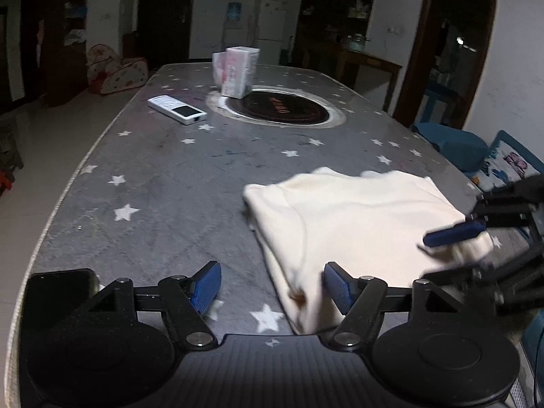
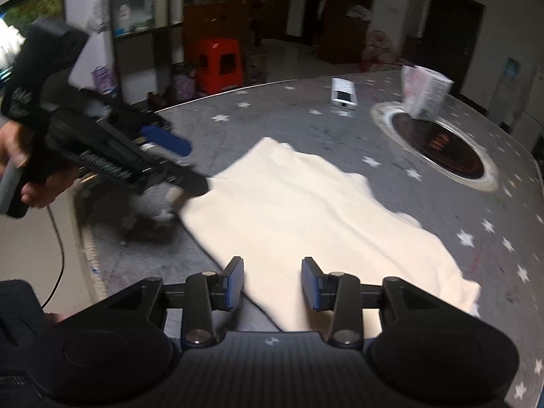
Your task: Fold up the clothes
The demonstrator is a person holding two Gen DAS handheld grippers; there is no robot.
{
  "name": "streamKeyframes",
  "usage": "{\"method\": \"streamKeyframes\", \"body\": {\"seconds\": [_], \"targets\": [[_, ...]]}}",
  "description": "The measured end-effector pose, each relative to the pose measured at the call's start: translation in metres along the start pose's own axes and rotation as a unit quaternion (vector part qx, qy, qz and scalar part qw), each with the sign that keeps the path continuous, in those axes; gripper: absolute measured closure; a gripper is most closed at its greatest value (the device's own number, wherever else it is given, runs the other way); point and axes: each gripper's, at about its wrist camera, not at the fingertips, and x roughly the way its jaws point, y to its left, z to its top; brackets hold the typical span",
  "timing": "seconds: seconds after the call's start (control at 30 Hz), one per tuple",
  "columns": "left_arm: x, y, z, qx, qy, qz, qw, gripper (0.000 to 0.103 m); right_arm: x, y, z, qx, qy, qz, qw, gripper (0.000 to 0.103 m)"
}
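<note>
A cream garment (image 1: 357,217) lies folded on the grey star-patterned table (image 1: 170,176); it also shows in the right wrist view (image 2: 306,217). My left gripper (image 1: 272,287) is open at the garment's near corner, with the right finger over the cloth edge and nothing held. It appears from the side in the right wrist view (image 2: 183,166) at the garment's left corner. My right gripper (image 2: 273,280) is open just above the garment's near edge. In the left wrist view it (image 1: 448,238) reaches over the garment's right corner.
A white remote (image 1: 176,109), a pink-and-white box (image 1: 239,71) and a round inset hob (image 1: 278,106) sit at the table's far half. A black phone (image 1: 57,289) lies near the left gripper. A red stool (image 2: 221,64) stands on the floor.
</note>
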Motion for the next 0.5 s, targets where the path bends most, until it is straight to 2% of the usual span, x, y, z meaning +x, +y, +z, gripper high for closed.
{"method": "streamKeyframes", "body": {"seconds": [0.27,0.5], "targets": [[-0.005,0.019,0.031,-0.062,-0.020,-0.005,0.9978,0.033,0.020,0.037,0.026,-0.074,-0.008,0.036,0.997,0.063],[0.006,0.027,0.037,-0.105,0.001,-0.016,0.9943,0.031,0.038,0.062,0.036,-0.106,-0.016,0.041,0.993,0.062]]}}
